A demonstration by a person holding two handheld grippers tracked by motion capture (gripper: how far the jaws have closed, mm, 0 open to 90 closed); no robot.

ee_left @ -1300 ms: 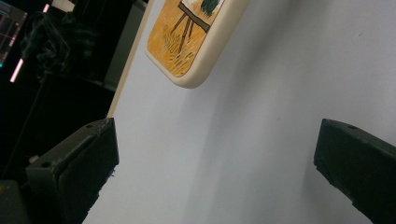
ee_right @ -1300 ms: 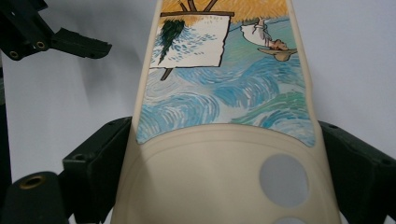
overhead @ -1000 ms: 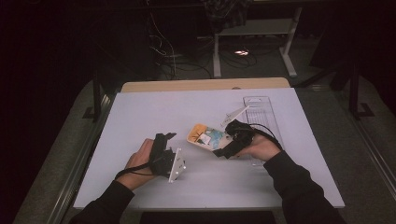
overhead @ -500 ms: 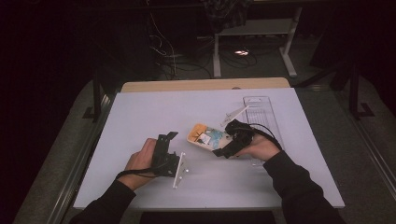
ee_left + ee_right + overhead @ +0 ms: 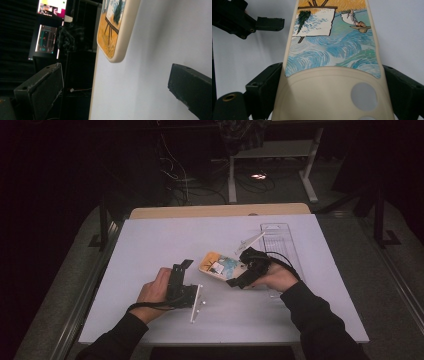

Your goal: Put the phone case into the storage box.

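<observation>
A cream phone case [image 5: 218, 266] with a painted picture of an easel and blue swirls lies on the white table [image 5: 150, 240]. My right gripper [image 5: 239, 272] holds its near right end. In the right gripper view the case [image 5: 332, 50] runs up the middle with both black jaws pressed on its sides, so that gripper [image 5: 334, 83] is shut on it. My left gripper [image 5: 182, 270] sits to the left of the case, apart from it, jaws pointing away from me. Its jaws [image 5: 115, 75] are open around bare table, with a corner of the case [image 5: 112, 42] ahead.
A clear plastic tray [image 5: 280, 245] lies at the back right of the table, with a thin white stick [image 5: 250, 241] leaning at its left side. My left gripper [image 5: 249, 23] shows at the top left of the right gripper view. Beyond the table are cables and dark floor.
My left hand has shifted slightly right and turned its gripper more upright, toward the case. The right gripper and the case have stayed put.
</observation>
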